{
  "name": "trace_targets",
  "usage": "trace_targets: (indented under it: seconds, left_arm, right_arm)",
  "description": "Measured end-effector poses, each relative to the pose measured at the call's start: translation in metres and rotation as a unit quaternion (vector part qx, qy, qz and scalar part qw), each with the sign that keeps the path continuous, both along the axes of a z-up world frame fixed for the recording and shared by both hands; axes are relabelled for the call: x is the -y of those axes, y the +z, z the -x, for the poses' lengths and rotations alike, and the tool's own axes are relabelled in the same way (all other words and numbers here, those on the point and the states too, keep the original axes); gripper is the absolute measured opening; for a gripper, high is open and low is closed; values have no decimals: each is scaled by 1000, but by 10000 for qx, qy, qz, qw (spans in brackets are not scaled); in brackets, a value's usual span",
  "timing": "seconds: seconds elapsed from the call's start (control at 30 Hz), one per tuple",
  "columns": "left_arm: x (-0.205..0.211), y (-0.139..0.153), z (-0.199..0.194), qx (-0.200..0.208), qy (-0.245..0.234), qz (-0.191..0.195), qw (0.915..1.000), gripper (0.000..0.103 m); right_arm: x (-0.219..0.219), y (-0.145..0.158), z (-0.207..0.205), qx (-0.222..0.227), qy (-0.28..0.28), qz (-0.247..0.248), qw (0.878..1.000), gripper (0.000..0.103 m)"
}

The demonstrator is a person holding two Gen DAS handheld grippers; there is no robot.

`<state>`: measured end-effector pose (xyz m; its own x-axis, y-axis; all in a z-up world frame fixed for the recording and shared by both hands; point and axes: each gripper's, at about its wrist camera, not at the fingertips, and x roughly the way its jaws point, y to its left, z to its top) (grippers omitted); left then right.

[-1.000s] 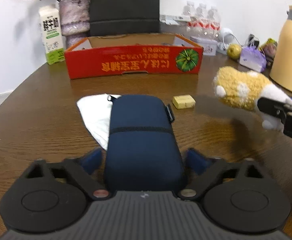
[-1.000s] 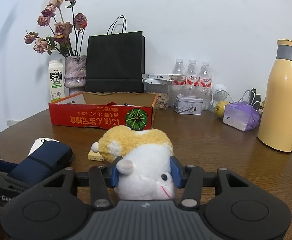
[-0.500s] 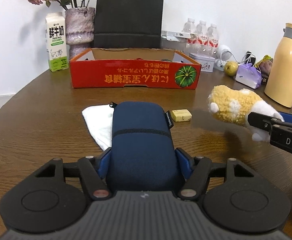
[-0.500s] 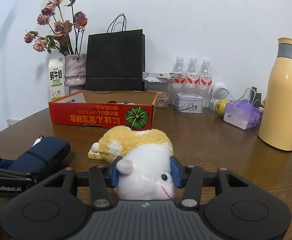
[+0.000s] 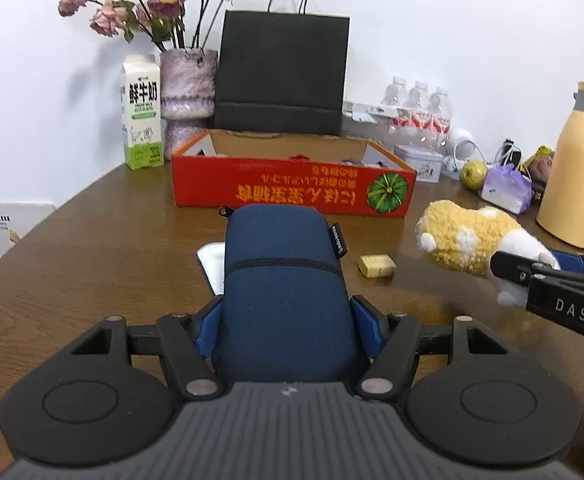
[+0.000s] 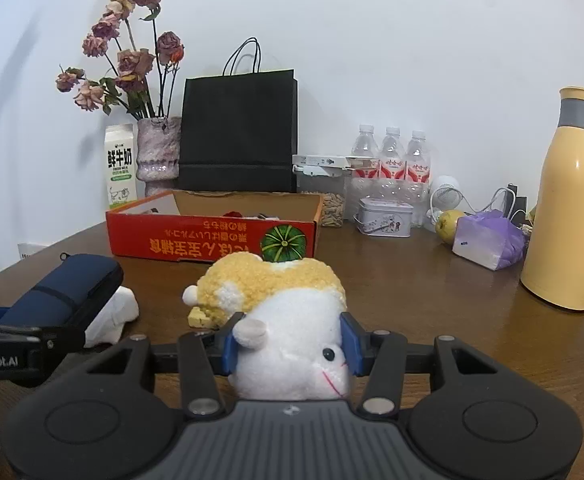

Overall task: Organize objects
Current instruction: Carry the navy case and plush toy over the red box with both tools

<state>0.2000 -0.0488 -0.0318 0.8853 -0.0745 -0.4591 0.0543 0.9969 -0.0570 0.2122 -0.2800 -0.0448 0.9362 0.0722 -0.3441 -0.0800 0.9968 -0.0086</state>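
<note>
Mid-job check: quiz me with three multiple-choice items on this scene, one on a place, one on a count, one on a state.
1. Where is the milk carton?
A. left of the vase
B. inside the red box
C. beside the yellow thermos

2. How many water bottles stand at the wall?
A. one
B. three
C. five

3. What is the right gripper doing?
A. open over bare table
B. shut on the plush toy
C. shut on the navy pouch

Answers: 1 A, it stands against the vase's left side. 2 B, three caps show. 3 B, its fingers press the plush toy's white sides.
</note>
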Motion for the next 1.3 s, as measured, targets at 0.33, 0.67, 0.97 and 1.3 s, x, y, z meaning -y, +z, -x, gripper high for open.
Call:
trace_targets:
  seconds: [0.33,0.67,0.97,1.3]
  left_arm:
    - [-12,24,-7,296,55,-39,9995,67]
    - [-20,51,-26,544,126,30,9984,68]
    - [-19,66,-53,598,167,46,9981,68]
    - [-24,72,-87,639,282,65,9975,68]
  right_arm:
    - [-19,15,-8,130,151,-3,9998,48]
    - [-39,39,-28,330,314,-73,9989,48]
    - [-47,54,-53,410,425,-215,9980,48]
    - [-57,62,-84,448,455,-257,9976,48]
